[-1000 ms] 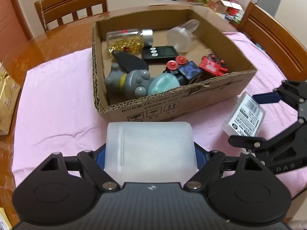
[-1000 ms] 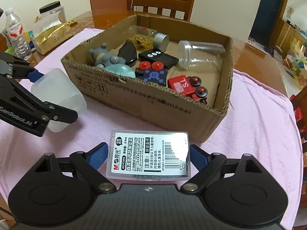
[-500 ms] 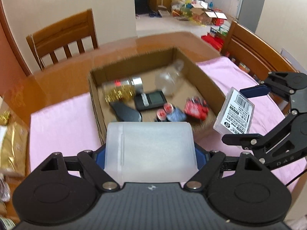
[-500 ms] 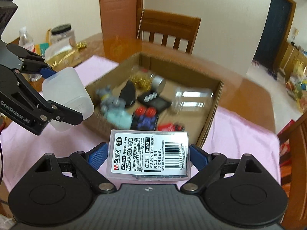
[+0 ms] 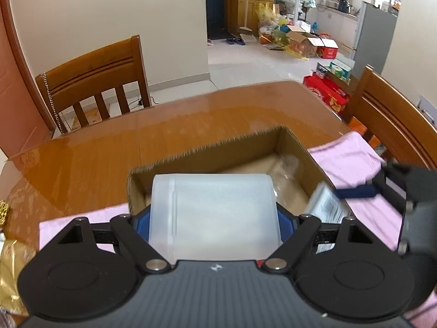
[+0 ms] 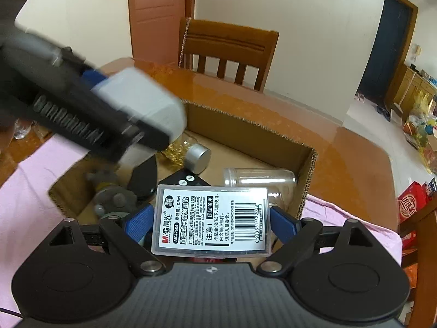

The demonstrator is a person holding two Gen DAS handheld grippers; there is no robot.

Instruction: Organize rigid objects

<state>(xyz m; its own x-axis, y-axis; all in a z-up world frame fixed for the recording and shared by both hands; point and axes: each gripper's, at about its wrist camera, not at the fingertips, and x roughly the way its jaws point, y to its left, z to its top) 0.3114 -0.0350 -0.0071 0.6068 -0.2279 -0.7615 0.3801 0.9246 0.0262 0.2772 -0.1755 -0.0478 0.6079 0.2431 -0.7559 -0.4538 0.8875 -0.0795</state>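
Left tongs grip the frosted tub, right tongs the labelled case, both over the box. Light, stiff, slick plastic: keep your pads on flat sides

frosted container: translucent white
labelled case: clear, white label, black print and barcode
fingers: blue pads
cardboard box: brown
cloth: pink
tabletop: glossy orange-brown
jar: gold contents, silver lid
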